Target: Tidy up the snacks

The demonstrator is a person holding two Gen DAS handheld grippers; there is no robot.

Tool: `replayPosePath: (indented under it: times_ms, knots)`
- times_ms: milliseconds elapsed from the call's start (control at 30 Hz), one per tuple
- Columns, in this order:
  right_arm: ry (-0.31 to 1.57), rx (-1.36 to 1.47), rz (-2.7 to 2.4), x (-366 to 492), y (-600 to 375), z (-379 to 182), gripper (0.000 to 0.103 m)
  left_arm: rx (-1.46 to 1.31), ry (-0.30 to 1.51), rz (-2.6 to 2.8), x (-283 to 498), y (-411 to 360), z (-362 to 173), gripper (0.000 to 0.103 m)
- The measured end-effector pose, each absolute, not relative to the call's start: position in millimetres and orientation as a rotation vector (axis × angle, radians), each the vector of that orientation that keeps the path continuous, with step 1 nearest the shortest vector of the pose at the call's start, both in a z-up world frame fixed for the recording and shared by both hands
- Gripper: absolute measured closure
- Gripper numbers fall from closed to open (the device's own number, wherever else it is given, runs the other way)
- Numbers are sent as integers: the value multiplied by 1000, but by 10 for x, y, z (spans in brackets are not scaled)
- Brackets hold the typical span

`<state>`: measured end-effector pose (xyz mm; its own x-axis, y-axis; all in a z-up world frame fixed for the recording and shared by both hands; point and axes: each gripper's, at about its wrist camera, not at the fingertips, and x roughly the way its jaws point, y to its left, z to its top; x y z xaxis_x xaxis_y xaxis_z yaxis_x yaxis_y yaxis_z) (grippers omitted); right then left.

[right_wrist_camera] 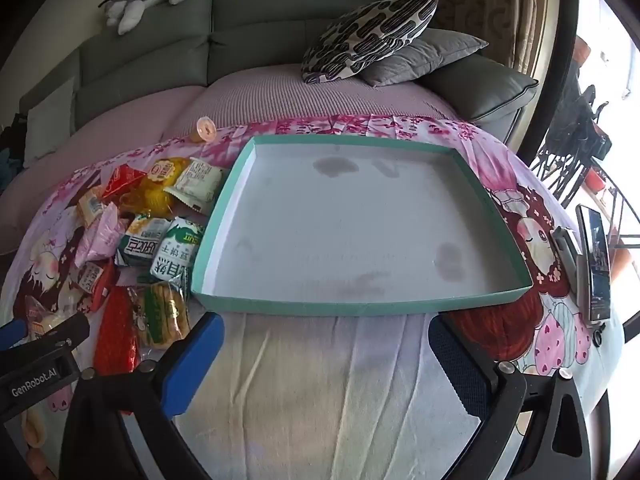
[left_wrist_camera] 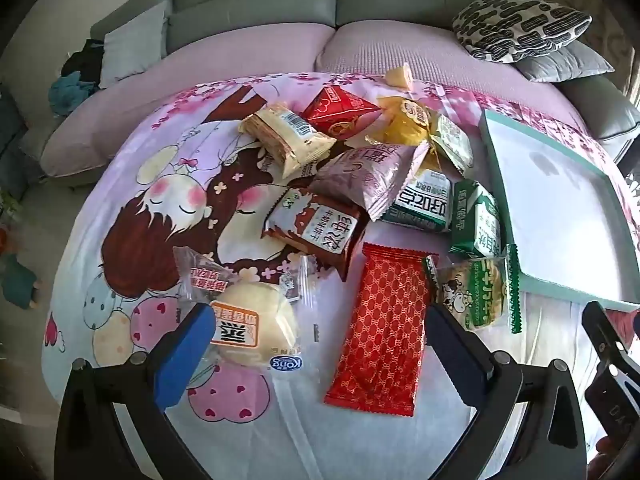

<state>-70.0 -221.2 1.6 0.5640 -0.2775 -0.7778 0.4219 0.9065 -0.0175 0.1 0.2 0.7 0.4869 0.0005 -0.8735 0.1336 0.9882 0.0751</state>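
We hold our left gripper (left_wrist_camera: 320, 344) with jaws spread wide over a white bun packet (left_wrist_camera: 256, 328) and a red patterned packet (left_wrist_camera: 384, 332), gripping neither; the snack pile (left_wrist_camera: 360, 168) lies just left of the teal tray (right_wrist_camera: 504, 296); our right gripper (right_wrist_camera: 324, 360) hovers wide apart before that tray's near rim.

A red packet (left_wrist_camera: 380, 328) with a gold lattice print lies at six o'clock of the snack pile. The tray (right_wrist_camera: 224, 200) has teal walls and a white floor. At twelve o'clock, a black-and-white patterned cushion (right_wrist_camera: 372, 36) sits on a grey one (right_wrist_camera: 424, 60).
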Motion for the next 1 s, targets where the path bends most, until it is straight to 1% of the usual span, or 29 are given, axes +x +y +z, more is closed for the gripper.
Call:
replayPosePath:
  times_ms: [167,233,367,1000]
  knots:
    - [897,157,-430,-678,-2125,-35,0,167,1035,-64,-105,-101,-54,0]
    - [900,159,-431,-694,-2089,-79,0,173,1062,-84,-3,-65,-44,0]
    - [904,168,-432,-700,-2069,-146,0,157,1048,-98,6,-18,-33,0]
    - [917,165,-427,-671,-2168,-95,0,166,1055,-99,6,-16,-47,0]
